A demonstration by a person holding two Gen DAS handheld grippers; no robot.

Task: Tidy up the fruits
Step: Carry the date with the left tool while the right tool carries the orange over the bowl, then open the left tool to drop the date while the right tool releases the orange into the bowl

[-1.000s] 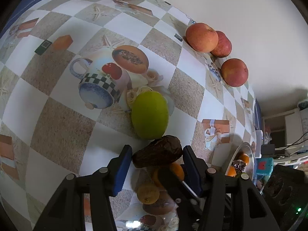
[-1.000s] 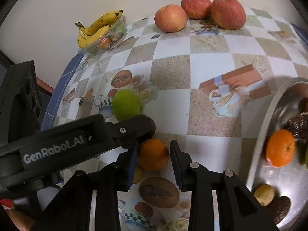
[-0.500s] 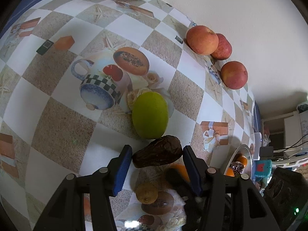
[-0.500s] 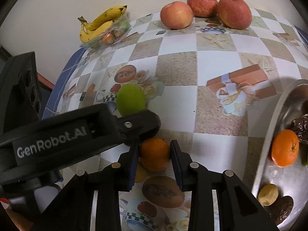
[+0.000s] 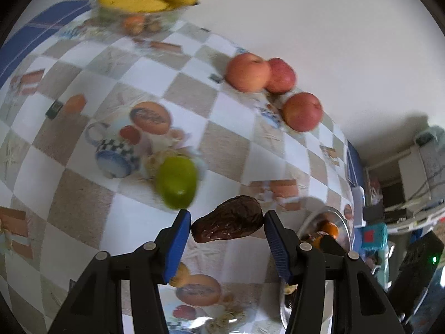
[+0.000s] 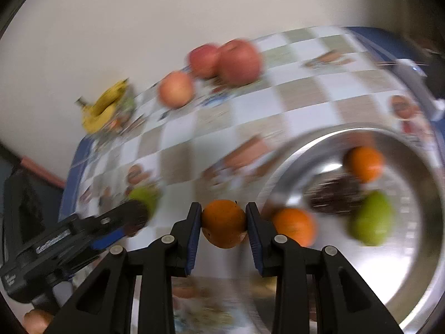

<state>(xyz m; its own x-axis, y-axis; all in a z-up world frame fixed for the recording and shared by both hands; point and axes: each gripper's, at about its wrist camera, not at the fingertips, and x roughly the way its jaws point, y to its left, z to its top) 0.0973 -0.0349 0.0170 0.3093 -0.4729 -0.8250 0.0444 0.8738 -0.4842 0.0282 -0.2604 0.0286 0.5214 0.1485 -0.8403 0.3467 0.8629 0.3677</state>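
Grippers carry fruit in mid-transfer: the right gripper (image 6: pixel 224 224) is clamped on an orange (image 6: pixel 224 223) just left of the steel bowl (image 6: pixel 417 292), while the left gripper (image 5: pixel 227 222) pinches a dark wrinkled avocado (image 5: pixel 227 223) above the checkered tablecloth (image 5: pixel 83 194). Next, seemingly, comes release into the bowl. A green fruit (image 5: pixel 176 185) waits nearby. The left gripper's side lettering is blurred, unreadable.

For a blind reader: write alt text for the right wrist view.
The right gripper clamps an orange near a steel bowl holding two oranges, a green fruit and a dark fruit. Behind, blurred: three apples and bananas.
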